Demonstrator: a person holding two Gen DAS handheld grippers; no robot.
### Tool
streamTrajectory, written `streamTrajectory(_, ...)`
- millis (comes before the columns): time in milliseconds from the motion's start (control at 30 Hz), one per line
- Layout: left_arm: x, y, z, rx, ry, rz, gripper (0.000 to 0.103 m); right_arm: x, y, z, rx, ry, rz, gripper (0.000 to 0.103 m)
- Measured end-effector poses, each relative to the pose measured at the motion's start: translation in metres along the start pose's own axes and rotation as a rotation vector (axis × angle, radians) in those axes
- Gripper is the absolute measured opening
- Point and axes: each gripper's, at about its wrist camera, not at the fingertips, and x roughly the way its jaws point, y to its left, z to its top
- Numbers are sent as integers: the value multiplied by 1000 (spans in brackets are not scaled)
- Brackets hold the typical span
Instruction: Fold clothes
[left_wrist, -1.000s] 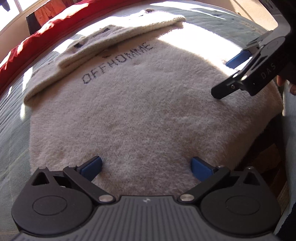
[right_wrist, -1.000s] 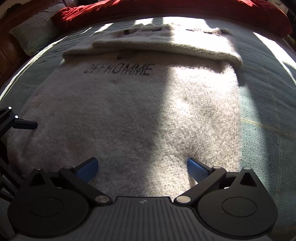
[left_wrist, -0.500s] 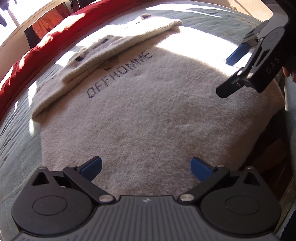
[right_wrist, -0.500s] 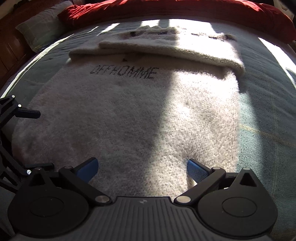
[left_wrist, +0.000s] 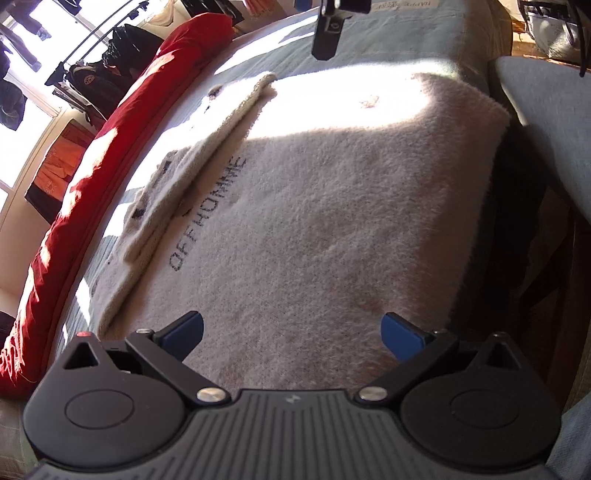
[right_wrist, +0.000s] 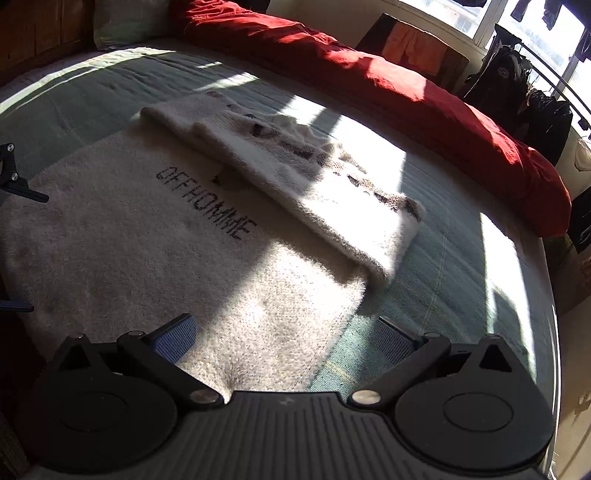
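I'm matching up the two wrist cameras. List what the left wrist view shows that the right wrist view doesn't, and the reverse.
Only the left wrist view shows the sweater's near hem corner hanging at the bed's edge, with a grey cushioned seat beside it. Only the right wrist view shows the sweater's right edge and the bare green bedspread beyond it, plus a pillow at the head of the bed. Both show the OFFHOMME lettering, the folded-over sleeves, the red duvet and open jaws, empty.
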Motion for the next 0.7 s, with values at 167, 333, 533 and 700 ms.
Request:
streamTrajectory(167, 3, -17, -2, 69, -7, -1, 102, 27, 38, -17, 40, 68, 83, 103)
streamTrajectory(333, 2, -28, -5, 106, -13, 5, 102, 36, 61, -25, 81, 91, 147, 103)
streamTrajectory(533, 5, -41, -6, 200, -20, 23, 102, 32, 65, -23, 80, 89, 159, 103)
streamTrajectory(700, 9, -50, -6, 275, -21, 37, 102, 30, 59, -22, 120, 84, 175, 103)
